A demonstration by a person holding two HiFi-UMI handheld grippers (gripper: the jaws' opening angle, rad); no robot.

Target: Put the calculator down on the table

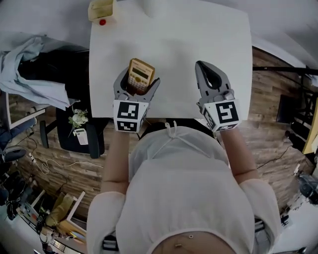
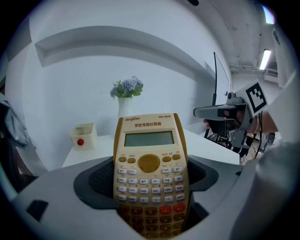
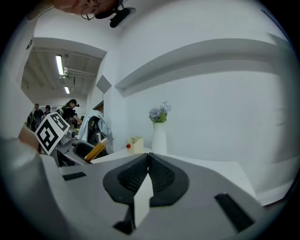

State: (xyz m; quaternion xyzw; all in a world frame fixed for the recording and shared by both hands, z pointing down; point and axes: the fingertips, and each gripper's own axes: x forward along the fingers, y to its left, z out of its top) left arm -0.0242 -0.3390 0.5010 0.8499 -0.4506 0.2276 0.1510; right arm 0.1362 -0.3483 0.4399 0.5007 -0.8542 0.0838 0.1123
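Observation:
A tan scientific calculator [image 1: 140, 75] stands upright between the jaws of my left gripper [image 1: 137, 82], which is shut on its lower half. In the left gripper view the calculator [image 2: 150, 168] fills the centre, keys and display facing the camera, held above the white table [image 2: 93, 145]. My right gripper [image 1: 211, 79] hovers over the table's near right part, shut with its dark pads [image 3: 159, 176] pressed together and nothing between them. The right gripper view shows the calculator [image 3: 96, 151] edge-on at the left.
The white table [image 1: 198, 44] reaches to a white wall. A small cream box with a red dot [image 1: 102, 11] sits at its far left corner, and a white vase of flowers [image 2: 125, 101] stands at the back. A dark chair with clothes [image 1: 44, 74] stands left of the table.

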